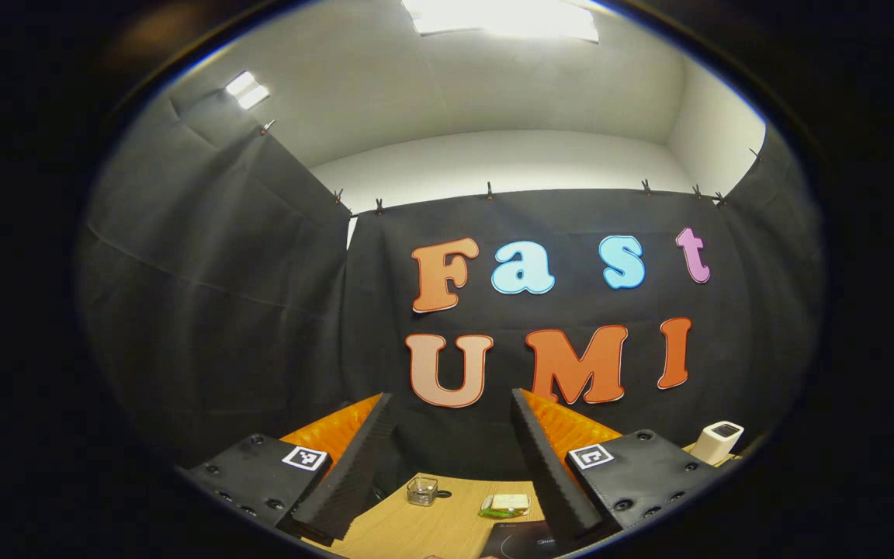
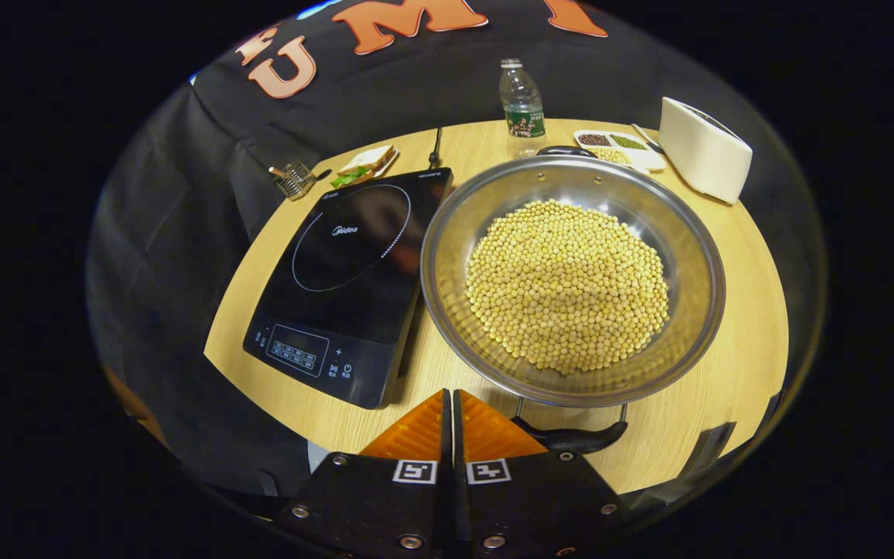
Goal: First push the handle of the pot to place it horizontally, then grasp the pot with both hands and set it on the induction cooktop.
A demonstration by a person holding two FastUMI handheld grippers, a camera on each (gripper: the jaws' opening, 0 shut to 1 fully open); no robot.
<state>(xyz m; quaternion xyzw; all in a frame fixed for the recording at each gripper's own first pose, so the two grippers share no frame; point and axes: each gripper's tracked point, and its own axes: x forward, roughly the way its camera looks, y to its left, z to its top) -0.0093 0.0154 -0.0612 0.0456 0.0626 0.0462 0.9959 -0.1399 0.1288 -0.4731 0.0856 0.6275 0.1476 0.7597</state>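
Note:
In the right gripper view a wide steel pot (image 2: pixel 697 256) full of yellow beans (image 2: pixel 567 283) sits on the wooden table (image 2: pixel 742 373), just right of a black induction cooktop (image 2: pixel 350 272). Its near black handle (image 2: pixel 571 439) lies across the pot's front edge; a second dark handle (image 2: pixel 563 151) is at the far rim. My right gripper (image 2: pixel 448 404) is shut with nothing between its fingers, its tips just left of the near handle. In the left gripper view my left gripper (image 1: pixel 451 423) is open, raised and facing the booth wall, with a corner of the cooktop (image 1: pixel 517 539) below it.
Along the table's far edge stand a water bottle (image 2: pixel 522 101), a divided dish of grains (image 2: pixel 618 147), a white toaster (image 2: pixel 703 159), a plate with a sandwich (image 2: pixel 365 163) and a small glass holder (image 2: pixel 292 178). Black cloth walls close in behind and to the left.

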